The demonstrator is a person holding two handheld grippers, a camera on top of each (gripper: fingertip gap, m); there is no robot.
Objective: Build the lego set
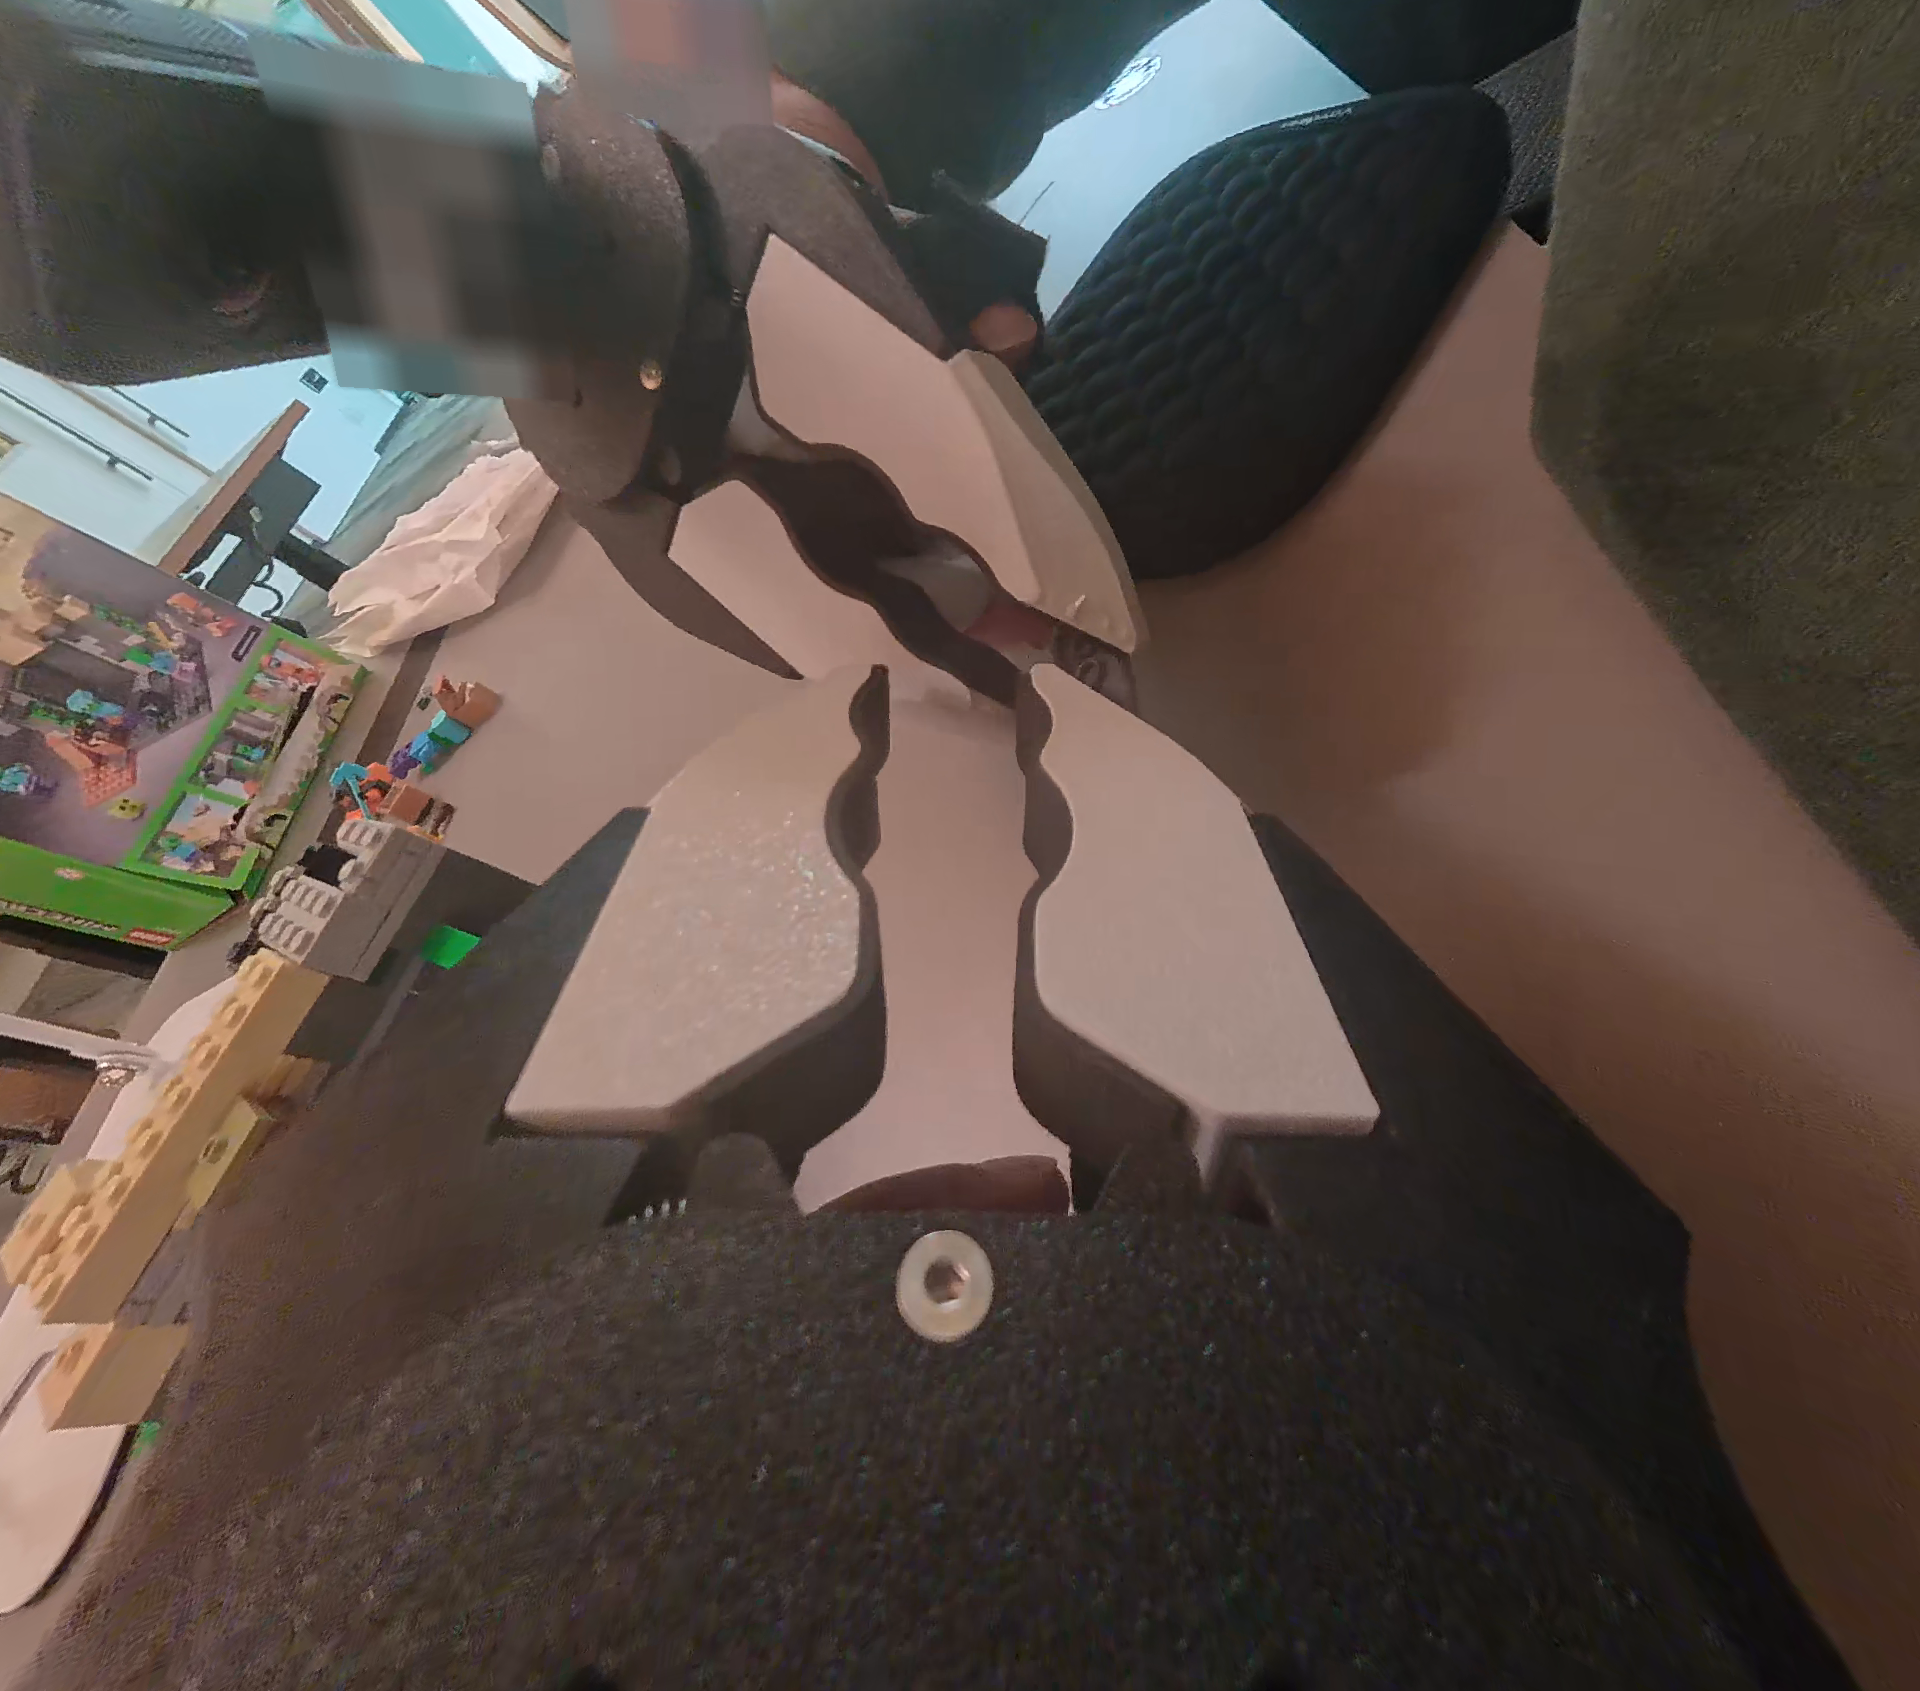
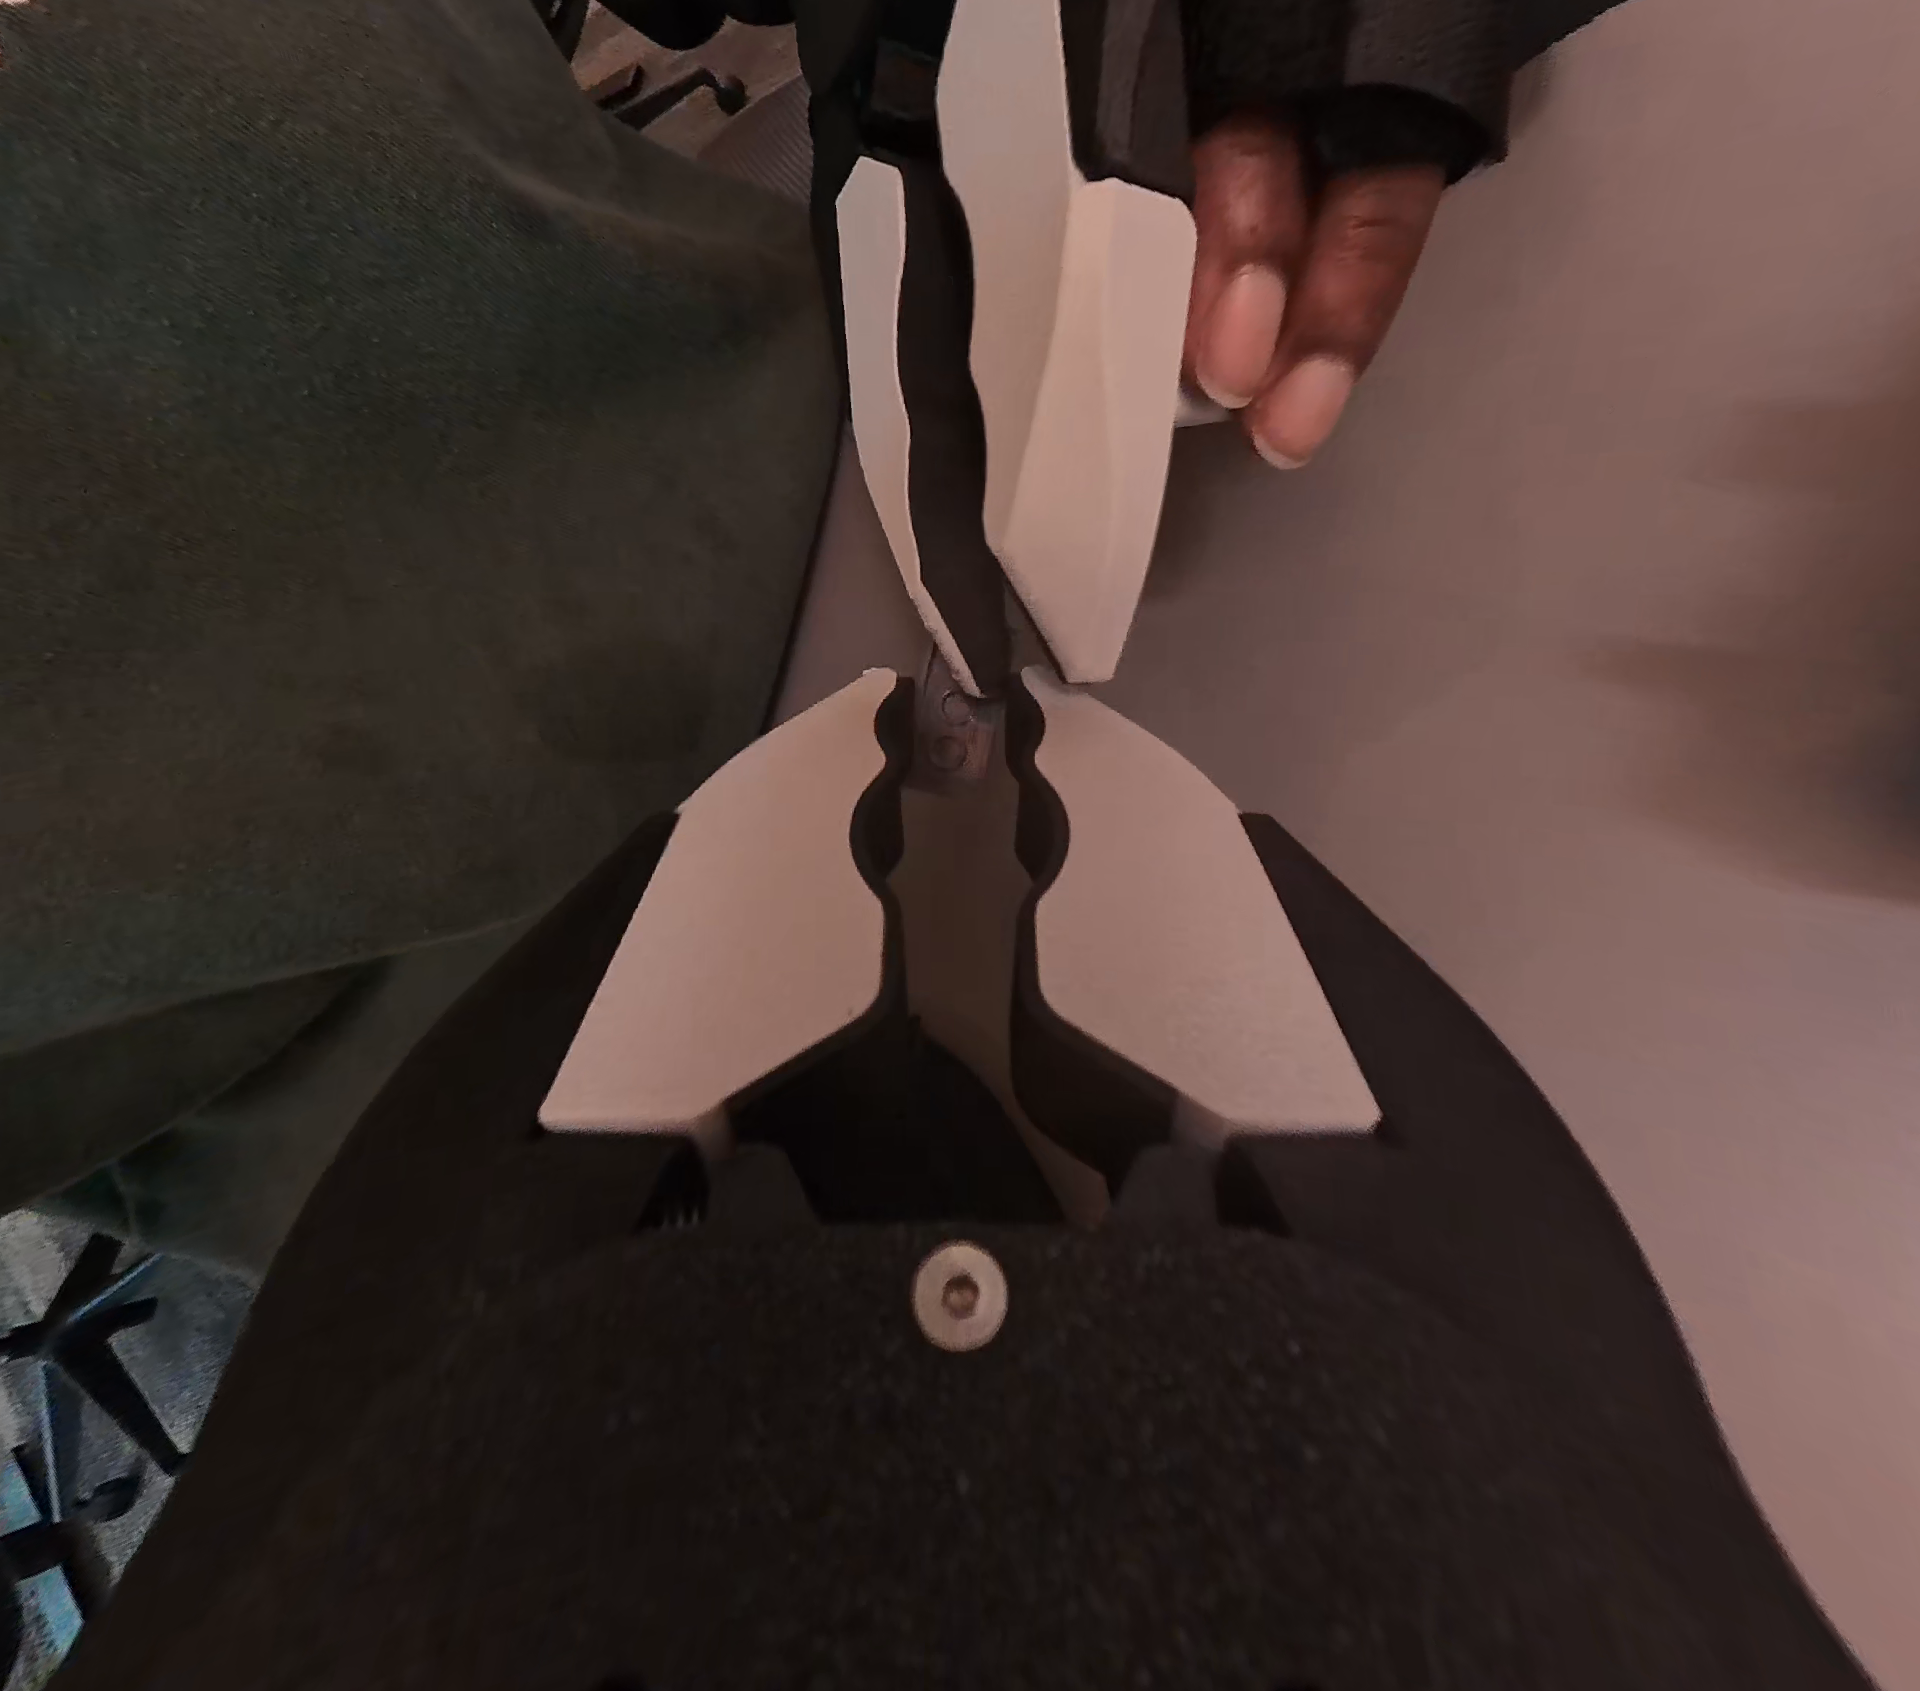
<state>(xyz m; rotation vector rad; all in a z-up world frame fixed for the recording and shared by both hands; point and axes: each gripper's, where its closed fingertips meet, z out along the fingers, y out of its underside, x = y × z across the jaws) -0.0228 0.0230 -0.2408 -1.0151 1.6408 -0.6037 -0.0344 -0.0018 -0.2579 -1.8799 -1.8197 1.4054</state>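
A small grey brick (image 2: pixel 951 742) is gripped by the right gripper (image 2: pixel 958 685). It is pressed between the two pads, right at the tips. The left gripper (image 1: pixel 958 685) is met tip to tip with it. Its jaws are kept a little apart and nothing is clamped between them. The brick is seen just past its right fingertip. Tan bricks (image 1: pixel 135 1153) and a green toy box (image 1: pixel 156 768) are found far left of these jaws, on the grey table (image 2: pixel 1455 706).

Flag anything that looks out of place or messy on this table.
A crumpled white paper lies loose on the table. Small toy figures lie scattered beside the green box, apart from the grey brick build. Nothing looks spilled or broken.
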